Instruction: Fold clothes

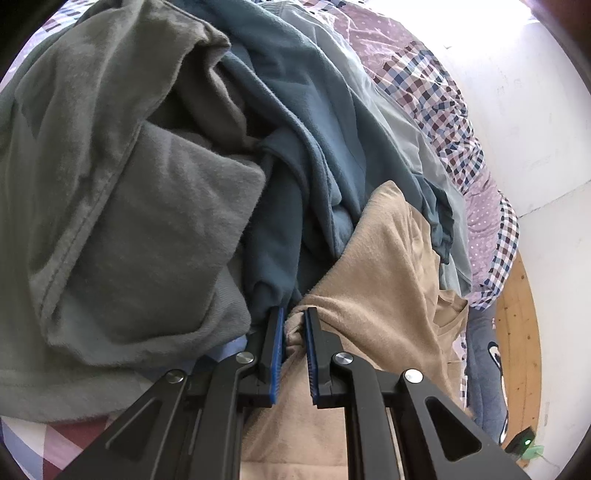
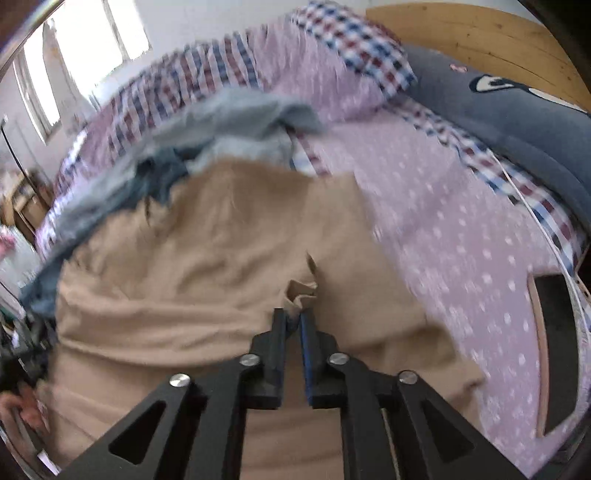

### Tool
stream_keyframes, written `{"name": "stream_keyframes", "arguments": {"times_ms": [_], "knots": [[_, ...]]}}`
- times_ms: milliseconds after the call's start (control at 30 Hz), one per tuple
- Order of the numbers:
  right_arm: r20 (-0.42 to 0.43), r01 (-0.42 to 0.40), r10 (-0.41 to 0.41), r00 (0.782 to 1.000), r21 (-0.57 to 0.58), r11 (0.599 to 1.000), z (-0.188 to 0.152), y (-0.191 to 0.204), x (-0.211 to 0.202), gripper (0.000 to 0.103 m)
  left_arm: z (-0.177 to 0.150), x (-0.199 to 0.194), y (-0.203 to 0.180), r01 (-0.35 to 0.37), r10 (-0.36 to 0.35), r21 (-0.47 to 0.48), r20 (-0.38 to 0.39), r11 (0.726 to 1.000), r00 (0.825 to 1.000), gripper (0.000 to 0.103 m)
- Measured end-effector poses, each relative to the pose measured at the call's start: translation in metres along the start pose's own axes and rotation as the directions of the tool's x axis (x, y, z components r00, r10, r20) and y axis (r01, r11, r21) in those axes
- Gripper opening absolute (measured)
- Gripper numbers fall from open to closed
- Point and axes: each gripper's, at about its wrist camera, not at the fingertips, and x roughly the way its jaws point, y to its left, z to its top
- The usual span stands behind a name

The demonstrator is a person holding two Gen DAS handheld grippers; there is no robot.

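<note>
A tan garment lies on the bed in front of a heap of clothes. My left gripper is shut on a bunched edge of the tan garment, next to a teal fleece garment. In the right wrist view the tan garment spreads wide across the bed. My right gripper is shut on a pinched fold of it. The right wrist view is blurred by motion.
A grey-green garment fills the left of the left wrist view. The pink dotted bedsheet has a checked border. A grey pillow and a wooden headboard are on the right. A white wall is beyond.
</note>
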Motion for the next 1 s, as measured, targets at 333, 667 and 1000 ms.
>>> {"name": "stream_keyframes", "arguments": {"times_ms": [333, 667, 1000], "knots": [[-0.002, -0.006, 0.006, 1.000, -0.212, 0.977, 0.043, 0.007, 0.011, 0.043, 0.000, 0.000, -0.002, -0.020, 0.020, 0.001, 0.008, 1.000, 1.000, 0.011], [-0.084, 0.080, -0.129, 0.988, -0.434, 0.897, 0.037, 0.028, 0.069, 0.030, 0.001, 0.004, -0.006, -0.042, 0.042, 0.004, 0.020, 0.999, 0.999, 0.011], [0.065, 0.142, -0.126, 0.990, -0.418, 0.897, 0.040, 0.036, 0.037, 0.003, 0.000, 0.004, -0.006, -0.045, 0.045, 0.001, 0.030, 0.999, 0.999, 0.011]]}}
